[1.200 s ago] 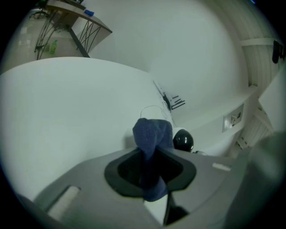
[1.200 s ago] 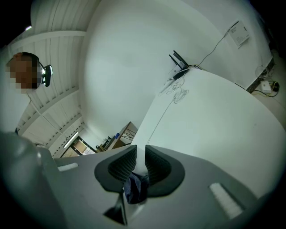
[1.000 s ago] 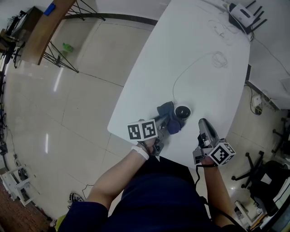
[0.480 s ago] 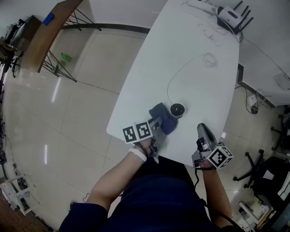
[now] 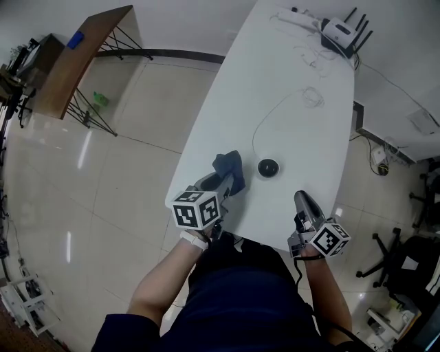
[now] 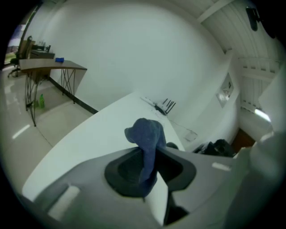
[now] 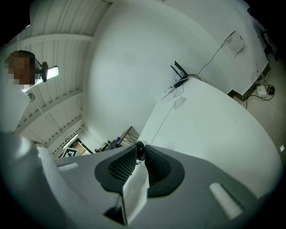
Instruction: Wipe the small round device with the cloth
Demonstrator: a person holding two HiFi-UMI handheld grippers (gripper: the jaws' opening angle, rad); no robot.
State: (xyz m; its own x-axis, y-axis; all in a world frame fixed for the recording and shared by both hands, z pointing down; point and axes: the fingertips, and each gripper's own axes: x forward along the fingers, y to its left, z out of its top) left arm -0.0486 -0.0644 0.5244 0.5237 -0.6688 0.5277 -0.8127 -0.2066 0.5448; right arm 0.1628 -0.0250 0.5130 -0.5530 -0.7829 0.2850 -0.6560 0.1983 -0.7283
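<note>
The small round black device (image 5: 268,167) lies on the white table (image 5: 302,148), with a thin white cable (image 5: 265,117) running from it. My left gripper (image 5: 223,184) is shut on the blue cloth (image 5: 229,167), which hangs bunched just left of the device and apart from it. In the left gripper view the cloth (image 6: 147,138) rises from between the jaws of the left gripper (image 6: 149,156), and the device (image 6: 172,145) peeks out behind it. My right gripper (image 5: 306,204) hovers at the table's near edge, right of the device, shut and holding nothing. The right gripper view has the device (image 7: 140,150) beyond the tips of the right gripper (image 7: 139,157).
A white router with antennas (image 5: 340,29), a power strip (image 5: 295,15) and coiled white wire (image 5: 313,96) sit at the table's far end. A wooden desk on black legs (image 5: 75,58) stands on the tiled floor to the left. Office chairs (image 5: 419,268) stand to the right.
My left gripper has drawn the cloth to the left, off the device, so the device now lies uncovered. The right gripper has stayed near the table's front edge.
</note>
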